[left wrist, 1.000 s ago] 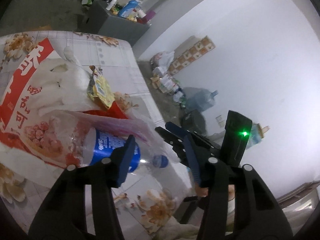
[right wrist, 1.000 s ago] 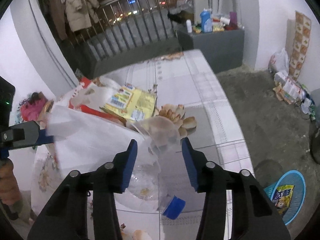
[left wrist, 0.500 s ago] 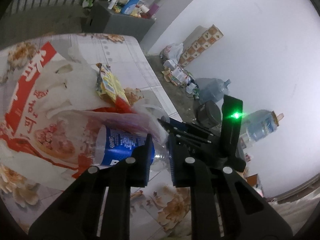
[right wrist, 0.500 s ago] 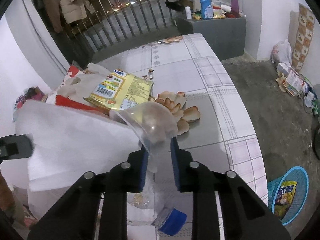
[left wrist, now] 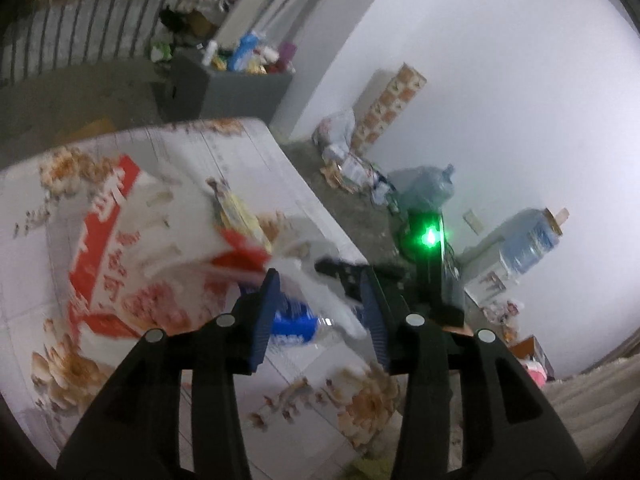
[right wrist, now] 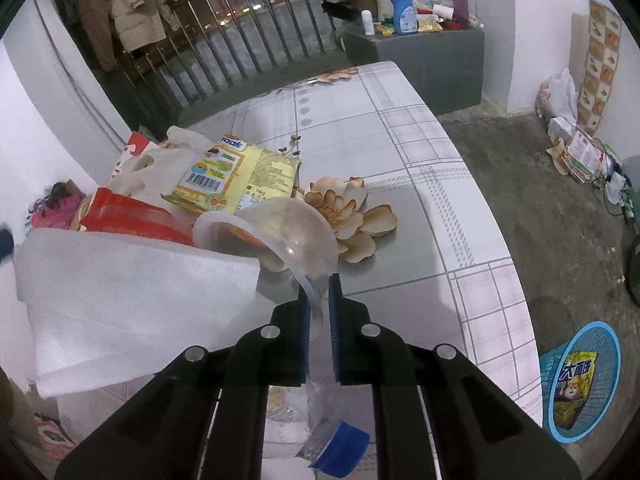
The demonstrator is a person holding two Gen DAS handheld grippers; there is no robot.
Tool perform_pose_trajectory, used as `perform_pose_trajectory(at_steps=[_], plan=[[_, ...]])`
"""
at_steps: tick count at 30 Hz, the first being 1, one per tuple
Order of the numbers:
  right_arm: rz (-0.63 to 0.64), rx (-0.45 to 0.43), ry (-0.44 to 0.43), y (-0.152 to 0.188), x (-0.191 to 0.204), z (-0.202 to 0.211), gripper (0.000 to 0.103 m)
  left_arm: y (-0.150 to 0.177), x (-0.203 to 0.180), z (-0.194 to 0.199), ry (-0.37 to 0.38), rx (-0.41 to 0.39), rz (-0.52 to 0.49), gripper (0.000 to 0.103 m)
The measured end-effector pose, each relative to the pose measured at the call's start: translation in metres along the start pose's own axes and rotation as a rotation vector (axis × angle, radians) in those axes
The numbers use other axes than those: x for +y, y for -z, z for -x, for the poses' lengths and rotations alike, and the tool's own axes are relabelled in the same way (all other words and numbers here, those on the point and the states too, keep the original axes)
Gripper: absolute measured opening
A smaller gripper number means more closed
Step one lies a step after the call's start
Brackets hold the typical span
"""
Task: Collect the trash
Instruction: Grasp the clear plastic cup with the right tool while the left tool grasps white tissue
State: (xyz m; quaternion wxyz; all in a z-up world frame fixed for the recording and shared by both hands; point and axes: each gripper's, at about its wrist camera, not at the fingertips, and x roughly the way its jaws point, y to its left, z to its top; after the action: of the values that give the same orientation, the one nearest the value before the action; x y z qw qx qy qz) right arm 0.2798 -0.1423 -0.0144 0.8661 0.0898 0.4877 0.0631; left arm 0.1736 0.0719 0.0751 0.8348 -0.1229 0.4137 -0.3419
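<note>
My right gripper [right wrist: 318,312] is shut on the rim of a clear plastic cup [right wrist: 280,236] and holds it tilted over the table. Beside it lie a white foam sheet [right wrist: 128,300], a red bag [right wrist: 132,216] and a yellow snack wrapper [right wrist: 236,176]. A plastic bottle with a blue cap [right wrist: 340,448] lies below my fingers. My left gripper [left wrist: 320,312] is open, its jaws either side of the blue-labelled bottle [left wrist: 292,320] and crumpled plastic. The red and white bag [left wrist: 120,248] lies to its left. The view is blurred.
A floral tablecloth covers the table [right wrist: 400,152]. A blue basket [right wrist: 576,384] with a snack bag stands on the floor at the right. A grey cabinet [right wrist: 420,48] with bottles stands behind. Water jugs [left wrist: 528,240] stand by the wall.
My left gripper has opened and pulled back from the bottle and plastic. My right gripper stays shut on the cup and has lifted it slightly.
</note>
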Motion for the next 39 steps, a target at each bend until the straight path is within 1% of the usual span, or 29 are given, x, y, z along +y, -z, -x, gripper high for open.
perform_pose_trajectory(at_steps=[3,5,8,9,10,13,17,23,25,29,31,36,39], plan=[[-0.004,-0.002,-0.004,0.001,0.0,-0.001,0.009,-0.011,0.006,-0.009,-0.015,0.004,0.026,0.039],[-0.012,-0.004,-0.007,0.001,-0.001,-0.001,0.008,-0.014,0.012,-0.021,-0.024,0.034,0.046,0.039],[-0.017,-0.006,-0.01,0.002,-0.001,-0.001,0.008,-0.014,0.022,-0.041,-0.065,0.092,0.069,0.039],[-0.019,-0.007,-0.011,0.002,-0.002,-0.001,0.008,-0.012,0.022,-0.048,-0.094,0.109,0.063,0.039],[-0.02,-0.008,-0.013,0.002,-0.002,-0.001,0.008,-0.01,0.022,-0.05,-0.103,0.117,0.059,0.039],[-0.025,-0.011,-0.017,0.002,-0.003,-0.001,0.007,-0.005,0.021,-0.053,-0.085,0.132,0.056,0.039],[-0.033,-0.01,-0.019,0.004,-0.005,-0.003,0.006,0.002,0.019,-0.055,-0.088,0.144,0.046,0.037],[-0.042,-0.013,-0.015,0.004,-0.006,-0.003,0.006,0.016,0.007,-0.053,-0.085,0.191,-0.019,0.039],[-0.046,-0.017,-0.014,0.004,-0.006,-0.003,0.006,0.022,0.004,-0.053,-0.096,0.203,-0.048,0.039],[-0.054,-0.027,-0.01,0.005,-0.007,-0.001,0.006,0.028,0.002,-0.056,-0.125,0.216,-0.067,0.038],[-0.06,-0.036,-0.006,0.005,-0.007,0.002,0.006,0.032,0.001,-0.057,-0.13,0.222,-0.073,0.031],[-0.067,-0.061,0.008,0.007,-0.008,0.011,0.006,0.039,-0.002,-0.059,-0.121,0.222,-0.1,0.009],[-0.077,-0.081,0.02,0.007,-0.01,0.018,0.006,0.039,-0.004,-0.057,-0.109,0.212,-0.101,0.0]])
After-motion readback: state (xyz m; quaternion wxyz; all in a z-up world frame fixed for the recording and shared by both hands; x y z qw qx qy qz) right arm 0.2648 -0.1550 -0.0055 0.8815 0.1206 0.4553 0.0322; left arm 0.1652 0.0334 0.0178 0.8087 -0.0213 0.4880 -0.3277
